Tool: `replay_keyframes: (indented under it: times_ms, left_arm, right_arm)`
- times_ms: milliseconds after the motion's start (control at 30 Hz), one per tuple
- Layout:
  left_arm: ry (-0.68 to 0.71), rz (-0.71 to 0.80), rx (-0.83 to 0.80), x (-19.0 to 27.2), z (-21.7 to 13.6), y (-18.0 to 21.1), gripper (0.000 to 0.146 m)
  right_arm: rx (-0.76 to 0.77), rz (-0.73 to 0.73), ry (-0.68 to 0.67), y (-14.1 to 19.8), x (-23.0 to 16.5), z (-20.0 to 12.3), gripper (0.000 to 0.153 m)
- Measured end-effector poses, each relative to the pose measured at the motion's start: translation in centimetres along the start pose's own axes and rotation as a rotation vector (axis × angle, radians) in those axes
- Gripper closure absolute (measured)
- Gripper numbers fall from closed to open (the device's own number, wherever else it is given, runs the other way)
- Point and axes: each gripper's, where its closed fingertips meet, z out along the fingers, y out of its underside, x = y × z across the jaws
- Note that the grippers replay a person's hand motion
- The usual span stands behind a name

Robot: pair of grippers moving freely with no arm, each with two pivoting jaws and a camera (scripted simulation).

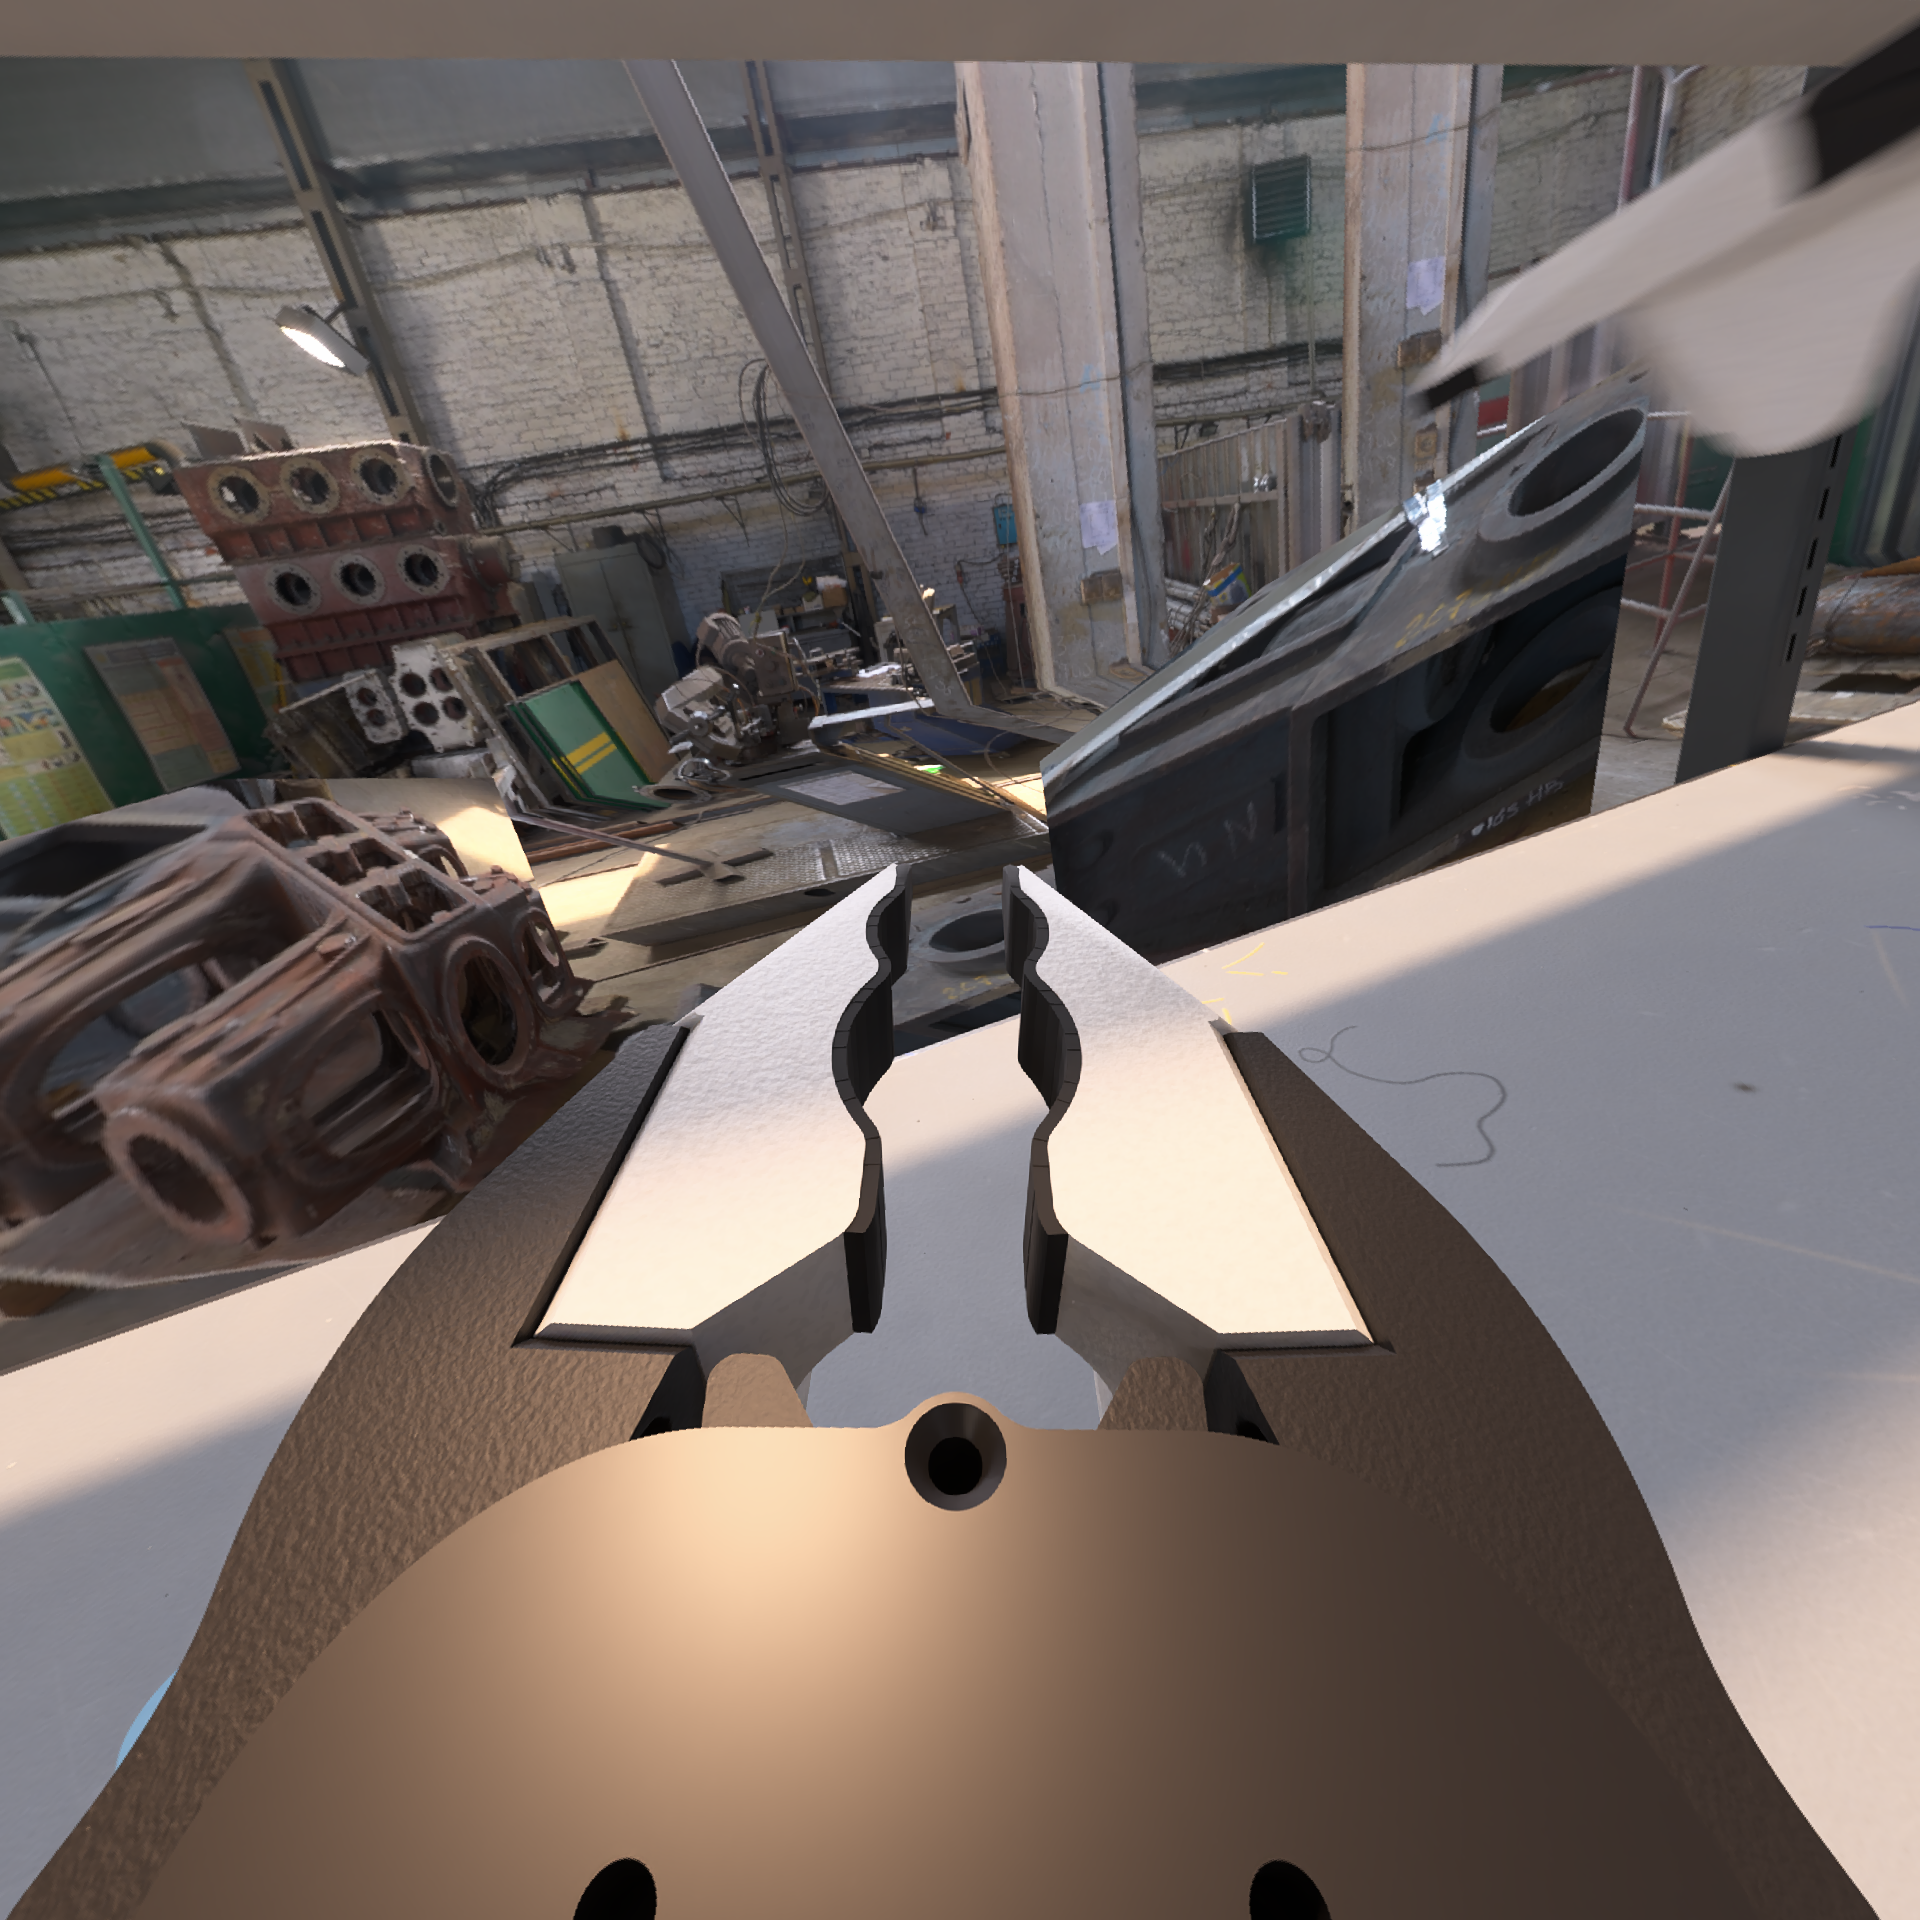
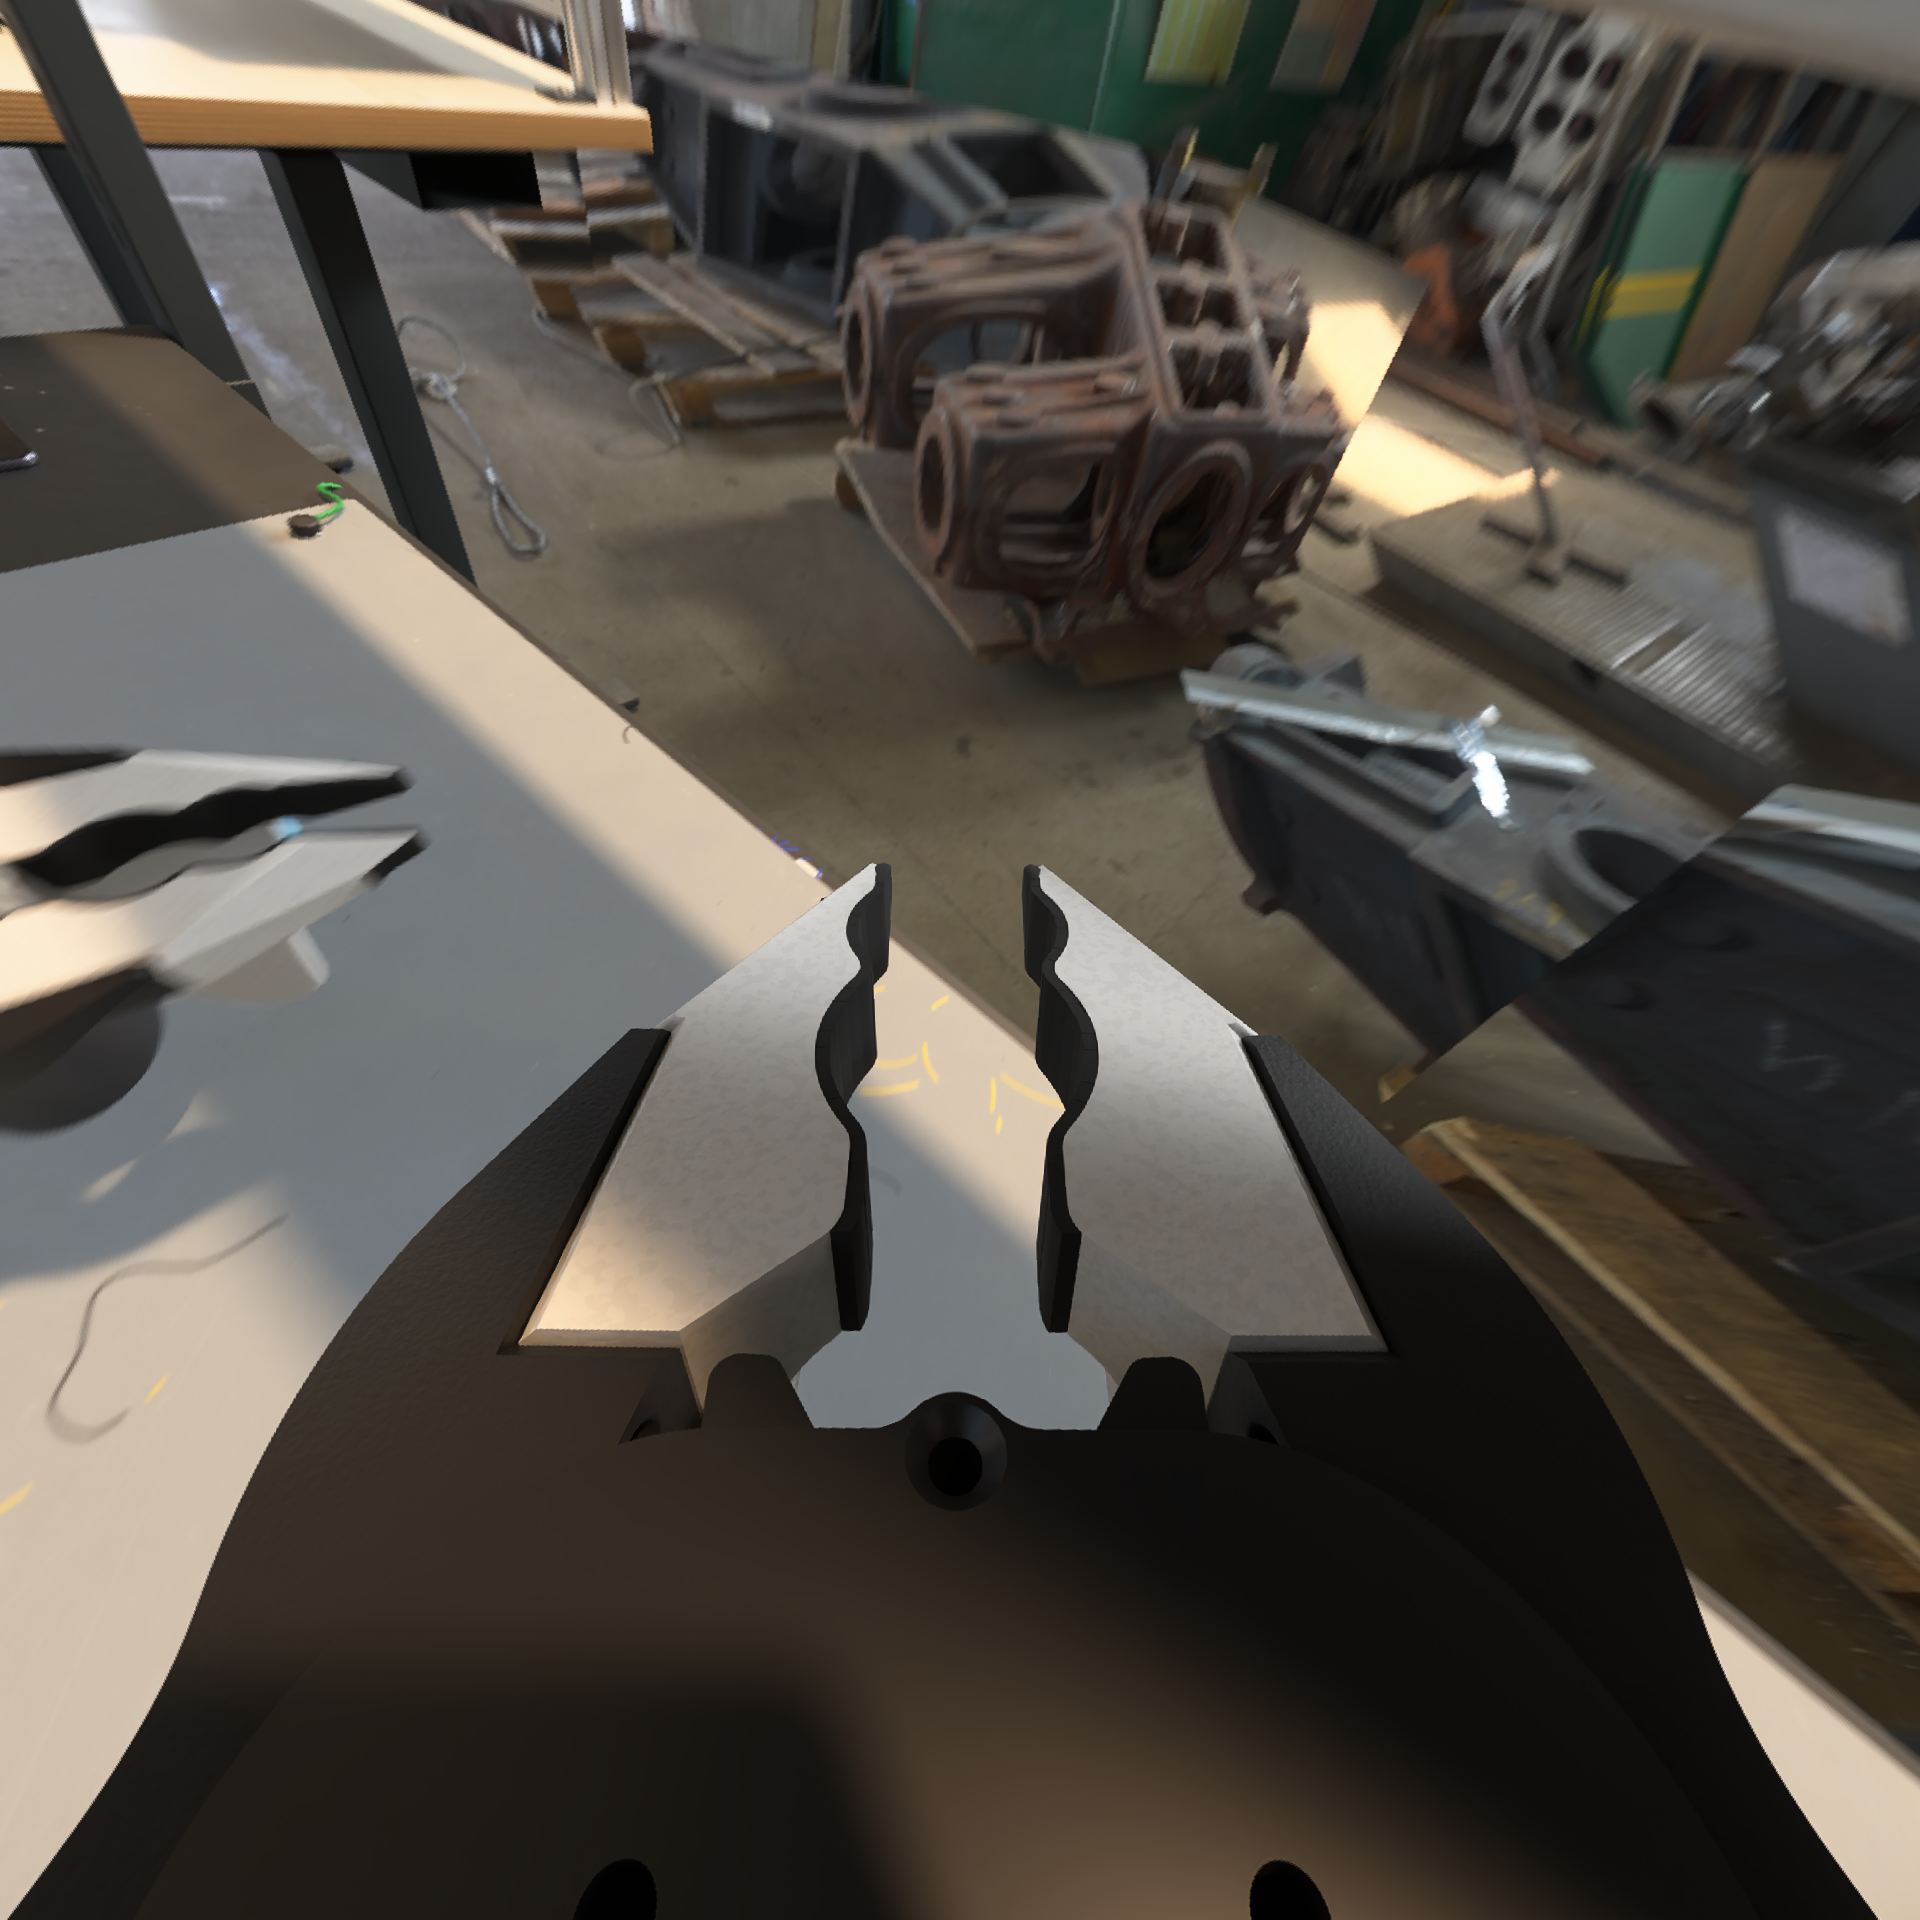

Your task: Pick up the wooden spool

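Brown gripper body fills the lower half of the left wrist view; its two pale fingers run forward with a narrow gap between the wavy black pads, nothing pinched. Left gripper (image 1: 956,883) hangs over a pale table (image 1: 1558,1039), tips reaching just past the table's far edge. Wooden spool: not visible in either view, so its place cannot be told.

Right gripper (image 2: 956,883), dark-bodied, likewise has fingers parted with empty space between the pads, tips over the table's edge (image 2: 582,665). From the right wrist view, the left gripper shows at the left border, fingers (image 2: 260,790) slightly apart, casting a shadow on the tabletop. From the left wrist view, the right gripper's blurred fingers (image 1: 1662,270) cross the upper right corner.

Tabletop marks: a thin dark squiggle line (image 1: 1455,1101) to the right of the left gripper, faint yellow scratches (image 2: 935,1070) between the right gripper's fingers. A small dark disc with a green loop (image 2: 312,514) sits near the table's far corner.

Beyond the table: workshop floor, rusty cast housing (image 2: 1091,436), dark steel block (image 1: 1351,707), brick wall (image 1: 623,312), wooden bench (image 2: 312,94).
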Motion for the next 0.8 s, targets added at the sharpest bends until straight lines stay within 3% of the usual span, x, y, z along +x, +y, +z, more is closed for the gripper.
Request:
replay_keyframes:
  times_ms: [100, 233, 333, 500, 633, 800]
  left_arm:
    - [-0.009, 0.001, 0.017, -0.1, -0.1, -0.2, 0.128]
    - [-0.044, 0.056, 0.049, -0.3, -0.3, -0.7, 0.126]
    - [-0.114, 0.115, 0.128, -0.9, -1.2, -2.1, 0.126]
    - [-0.244, 0.163, 0.275, -3.2, -4.1, -4.9, 0.137]
    - [-0.411, 0.172, 0.459, -6.1, -10.6, -12.0, 0.136]
    - [-0.496, 0.085, 0.585, -3.4, -21.6, -19.6, 0.133]
  right_arm:
    - [0.042, -0.058, 0.055, 2.2, -2.6, -6.6, 0.128]
    - [0.091, 0.03, 0.093, 4.9, -4.9, -13.3, 0.128]
    - [0.189, 0.012, 0.196, 5.3, -6.0, -17.7, 0.129]
    - [0.277, -0.079, 0.188, 4.8, -10.1, -24.3, 0.131]
    - [0.46, 0.066, 0.105, 2.7, -13.7, -31.1, 0.13]
    - [0.633, 0.009, 0.054, 2.3, -18.7, -41.1, 0.13]
